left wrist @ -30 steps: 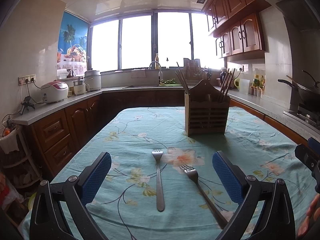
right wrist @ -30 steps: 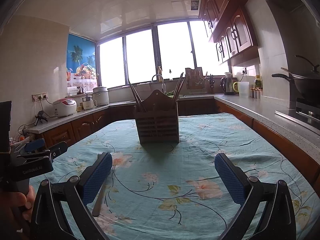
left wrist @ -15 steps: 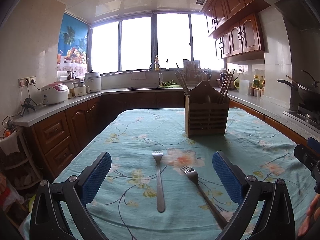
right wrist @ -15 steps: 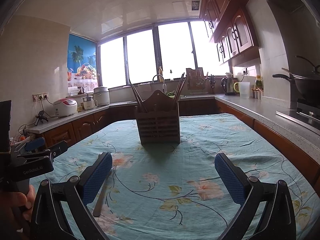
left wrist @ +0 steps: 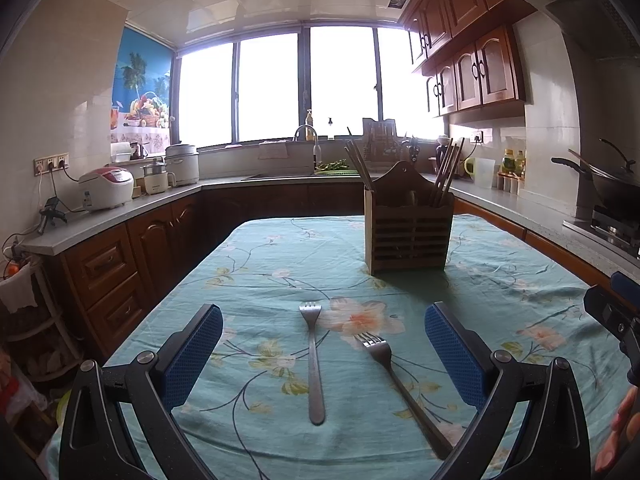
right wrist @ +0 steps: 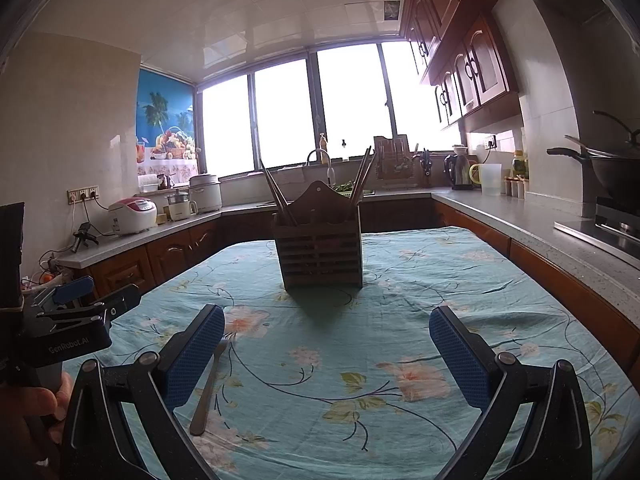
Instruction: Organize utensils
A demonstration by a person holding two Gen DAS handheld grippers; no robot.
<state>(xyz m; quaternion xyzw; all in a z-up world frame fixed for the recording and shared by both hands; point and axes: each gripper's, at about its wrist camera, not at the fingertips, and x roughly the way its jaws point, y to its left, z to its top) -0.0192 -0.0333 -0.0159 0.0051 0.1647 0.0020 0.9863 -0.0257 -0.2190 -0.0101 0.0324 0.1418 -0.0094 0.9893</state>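
Observation:
Two metal forks lie on the floral tablecloth in the left wrist view: a straight fork (left wrist: 314, 364) and an angled fork (left wrist: 394, 380) to its right. My left gripper (left wrist: 322, 344) hovers open above both, nothing between its blue pads. Farther back stands a wooden utensil holder (left wrist: 408, 236) with chopsticks sticking out. In the right wrist view my right gripper (right wrist: 326, 346) is open and empty; one fork (right wrist: 208, 388) lies just inside its left finger, partly hidden by it. The utensil holder (right wrist: 320, 252) stands ahead of it.
A table with a teal cloth (left wrist: 280, 264) is ringed by kitchen counters (left wrist: 120, 208). Rice cookers (left wrist: 106, 188) sit at the left, a wok on a stove (left wrist: 616, 188) at the right. A hand holds the left gripper body (right wrist: 64, 336) at the right view's left edge.
Both views have shifted only slightly; the forks and holder have stayed where they were and both grippers remain open.

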